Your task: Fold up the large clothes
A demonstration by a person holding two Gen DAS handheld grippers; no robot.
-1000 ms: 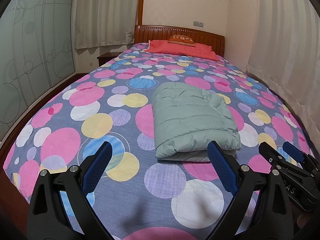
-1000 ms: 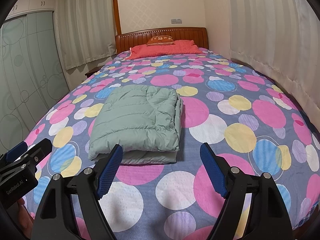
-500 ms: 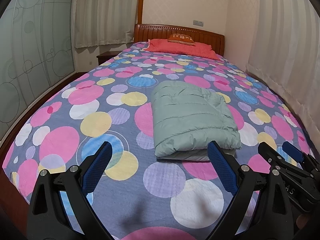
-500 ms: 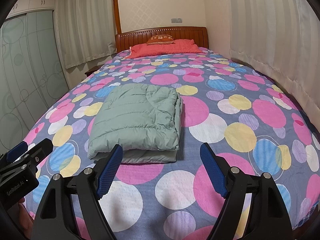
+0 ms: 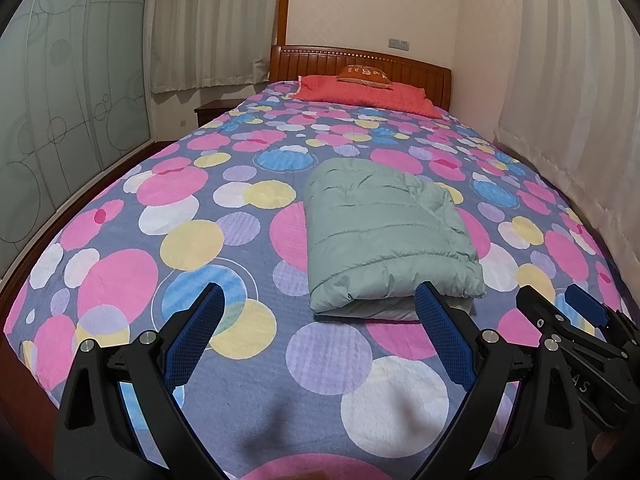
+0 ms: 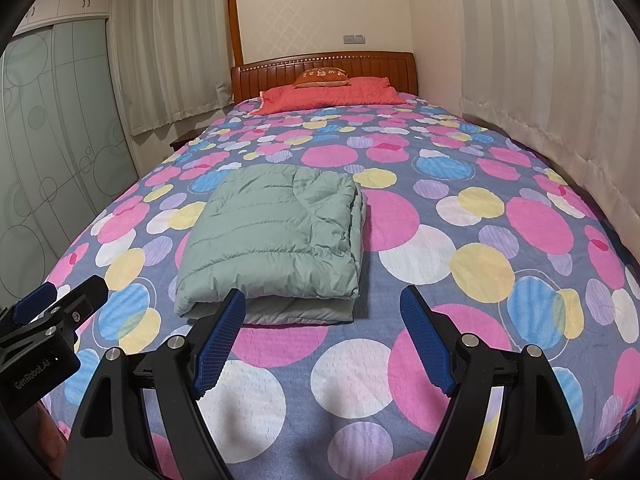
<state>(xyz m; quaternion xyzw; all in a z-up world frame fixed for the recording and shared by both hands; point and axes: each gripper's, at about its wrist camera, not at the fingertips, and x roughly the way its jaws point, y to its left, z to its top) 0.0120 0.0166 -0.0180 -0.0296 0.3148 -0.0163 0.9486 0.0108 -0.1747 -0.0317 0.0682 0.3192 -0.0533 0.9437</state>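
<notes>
Lying folded into a thick rectangle on the bed (image 5: 120, 280), pale green jacket (image 5: 384, 236), quilted, layered open edge facing the cameras, smooth fold along its left side. Spread under it, a bedspread (image 6: 520, 216) of pink, yellow, blue and white circles on grey-blue. Hovering near the foot of the bed, left tool (image 5: 320, 336) with blue pads spread wide, gripping nothing, its right pad overlapping the jacket's near edge in the left view. Poised just beside it, right tool (image 6: 320, 334) likewise wide and empty, short of the jacket. Far behind, a red pillow (image 6: 328, 94) against a wooden headboard (image 6: 368, 66), curtains (image 5: 568, 80) on the right.
</notes>
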